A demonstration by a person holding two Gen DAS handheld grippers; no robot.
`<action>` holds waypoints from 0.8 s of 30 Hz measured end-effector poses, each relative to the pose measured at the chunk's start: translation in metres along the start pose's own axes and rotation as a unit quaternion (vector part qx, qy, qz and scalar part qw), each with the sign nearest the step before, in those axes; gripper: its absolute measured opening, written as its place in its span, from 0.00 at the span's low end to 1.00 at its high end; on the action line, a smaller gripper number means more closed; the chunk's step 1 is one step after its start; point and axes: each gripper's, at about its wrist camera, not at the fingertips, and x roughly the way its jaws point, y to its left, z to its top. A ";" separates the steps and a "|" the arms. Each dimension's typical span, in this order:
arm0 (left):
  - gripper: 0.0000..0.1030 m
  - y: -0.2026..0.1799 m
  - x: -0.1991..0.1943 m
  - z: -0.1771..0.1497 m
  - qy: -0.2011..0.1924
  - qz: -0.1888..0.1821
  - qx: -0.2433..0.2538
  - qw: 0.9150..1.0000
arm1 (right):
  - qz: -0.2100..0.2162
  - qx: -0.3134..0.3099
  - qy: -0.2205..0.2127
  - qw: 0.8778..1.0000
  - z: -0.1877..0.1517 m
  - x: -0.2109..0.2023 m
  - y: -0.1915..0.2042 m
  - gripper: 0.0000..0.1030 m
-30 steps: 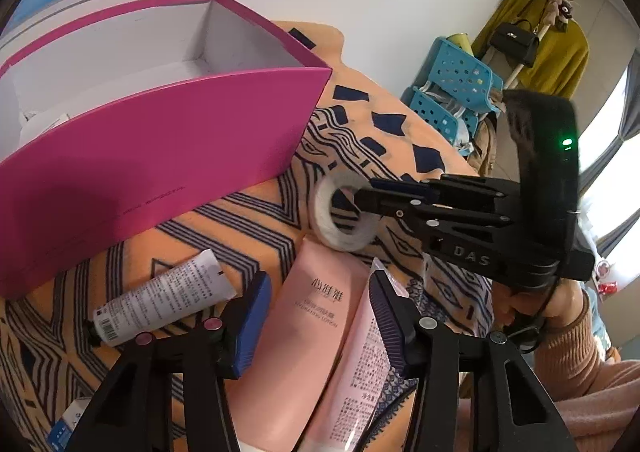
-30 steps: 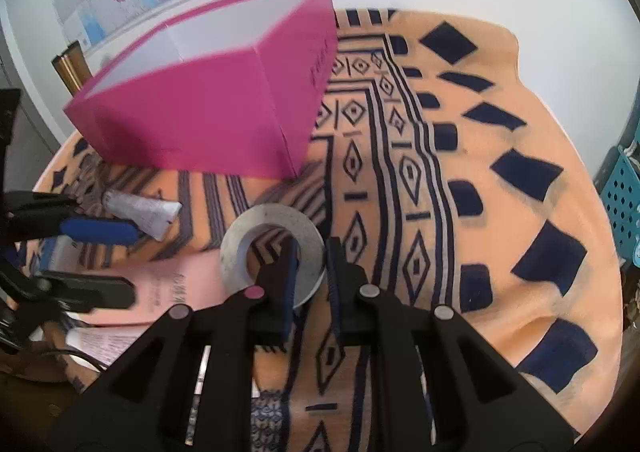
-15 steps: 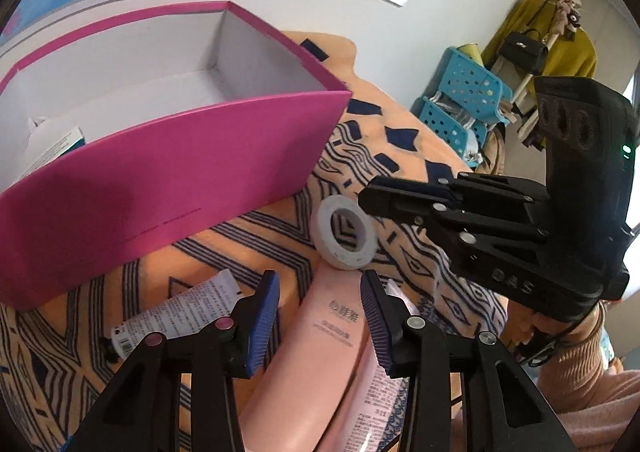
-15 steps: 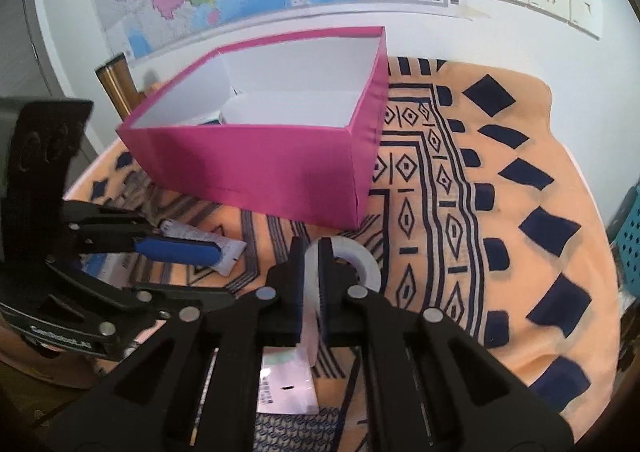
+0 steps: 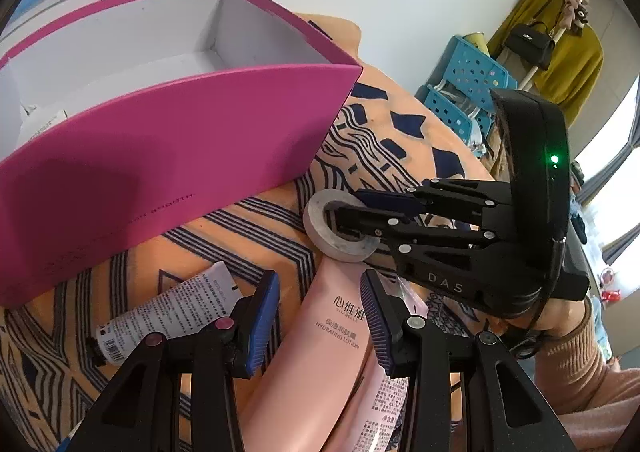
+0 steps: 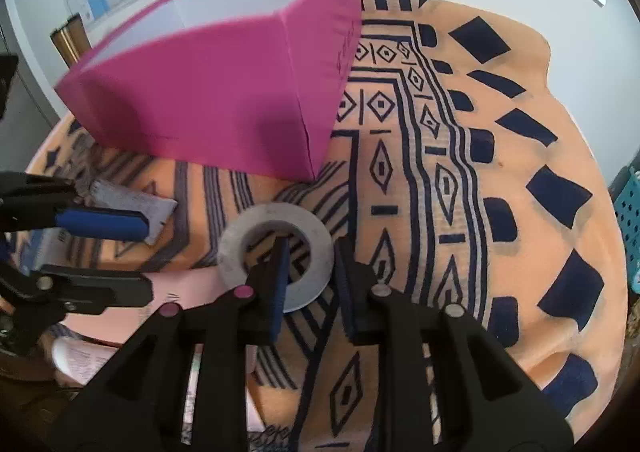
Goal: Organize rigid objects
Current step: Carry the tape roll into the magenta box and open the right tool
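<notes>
We see the tape roll [image 6: 276,256] lying flat on the orange patterned cloth [image 6: 520,171], just in front of the pink box [image 6: 224,103] corner. Right gripper [image 6: 310,252] straddles the roll's wall, jaws just opening, pads apart. Left gripper [image 5: 318,312] hovers over the pink lotion tube [image 5: 320,352], jaws apart, gripping nothing.
</notes>
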 end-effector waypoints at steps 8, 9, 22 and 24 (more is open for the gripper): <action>0.41 -0.003 -0.006 0.003 -0.008 -0.019 0.001 1.000 | 0.014 0.010 -0.036 0.999 0.004 -0.023 0.001 0.15; 0.41 -0.004 -0.011 0.004 -0.014 -0.021 0.001 1.000 | 0.015 0.007 -0.044 0.999 0.006 -0.029 0.004 0.15; 0.36 0.004 -0.067 0.040 -0.096 0.015 0.014 0.995 | 0.042 -0.045 -0.126 0.990 0.066 -0.071 0.037 0.15; 0.35 0.007 -0.069 0.046 -0.101 0.019 0.011 0.995 | 0.042 -0.048 -0.131 0.989 0.077 -0.071 0.039 0.15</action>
